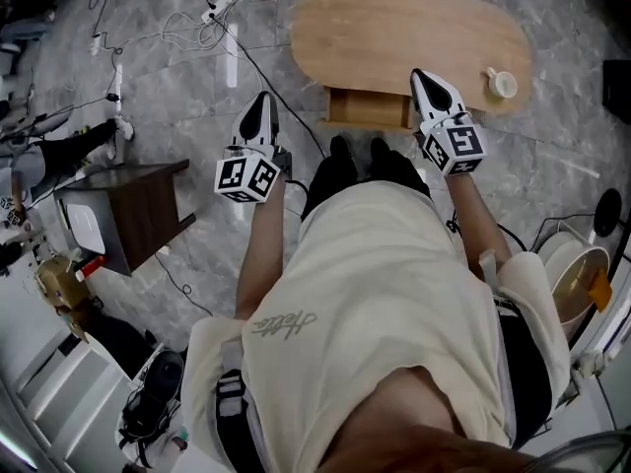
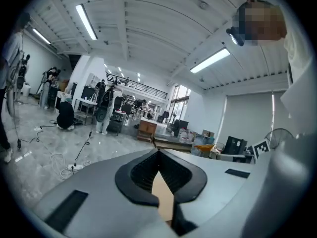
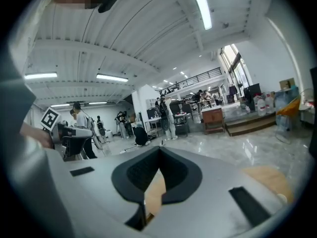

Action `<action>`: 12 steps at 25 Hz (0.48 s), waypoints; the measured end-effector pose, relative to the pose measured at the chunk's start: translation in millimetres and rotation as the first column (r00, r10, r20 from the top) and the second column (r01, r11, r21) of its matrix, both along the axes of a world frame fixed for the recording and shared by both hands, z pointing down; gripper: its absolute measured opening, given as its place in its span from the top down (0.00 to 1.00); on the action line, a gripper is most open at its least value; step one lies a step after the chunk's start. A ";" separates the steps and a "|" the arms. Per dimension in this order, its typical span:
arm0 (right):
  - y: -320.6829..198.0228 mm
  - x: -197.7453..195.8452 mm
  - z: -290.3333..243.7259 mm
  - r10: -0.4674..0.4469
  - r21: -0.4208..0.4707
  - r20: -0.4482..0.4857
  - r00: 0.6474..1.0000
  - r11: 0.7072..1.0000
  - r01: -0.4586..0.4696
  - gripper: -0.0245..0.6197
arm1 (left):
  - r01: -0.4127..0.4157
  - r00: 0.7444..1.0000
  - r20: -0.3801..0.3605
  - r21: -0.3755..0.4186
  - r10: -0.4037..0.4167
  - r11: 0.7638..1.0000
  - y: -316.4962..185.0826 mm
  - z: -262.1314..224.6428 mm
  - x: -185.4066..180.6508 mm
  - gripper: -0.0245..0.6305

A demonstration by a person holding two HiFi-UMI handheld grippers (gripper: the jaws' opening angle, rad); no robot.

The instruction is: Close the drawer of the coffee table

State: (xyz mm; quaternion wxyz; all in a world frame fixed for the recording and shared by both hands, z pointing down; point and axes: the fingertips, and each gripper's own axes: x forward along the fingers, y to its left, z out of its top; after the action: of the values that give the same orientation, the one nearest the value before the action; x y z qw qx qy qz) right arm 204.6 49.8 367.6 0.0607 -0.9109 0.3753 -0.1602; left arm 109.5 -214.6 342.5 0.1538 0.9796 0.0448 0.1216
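The oval wooden coffee table stands on the grey floor in front of the person. Its drawer sticks out of the near side, open, just beyond the person's shoes. My left gripper hovers over the floor to the left of the drawer, jaws together and empty. My right gripper is held over the drawer's right end and the table edge, also shut on nothing. In the left gripper view the gripper points level across the room. In the right gripper view the gripper does too, with the table top low at right.
A small white cup stands on the table's right end. A dark side table is at the left. Cables and a power strip lie on the floor behind. Pale round basins sit at the right. People stand far off in the room.
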 end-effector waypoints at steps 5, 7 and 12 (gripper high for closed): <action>-18.7 -37.9 -18.3 0.082 -0.026 -0.024 0.996 0.996 -0.083 0.97 | -0.113 0.993 0.040 0.040 0.112 0.993 -14.8 18.3 -16.3 0.96; -26.4 -49.4 -24.4 0.101 -0.043 -0.039 0.994 0.994 -0.102 0.97 | -0.158 0.987 0.037 0.048 0.156 0.986 -18.8 21.9 -15.6 0.96; -27.5 -74.6 -40.5 0.199 -0.053 -0.125 0.972 0.977 -0.207 0.97 | -0.260 0.965 0.048 0.071 0.257 0.963 -21.8 40.1 -10.6 0.96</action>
State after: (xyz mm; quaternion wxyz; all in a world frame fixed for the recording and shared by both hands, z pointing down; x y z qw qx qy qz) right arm 130.0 22.4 327.1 0.0246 -0.9539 0.2778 -0.1109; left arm 98.9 -236.3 382.6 0.0999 0.9680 0.1644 0.1613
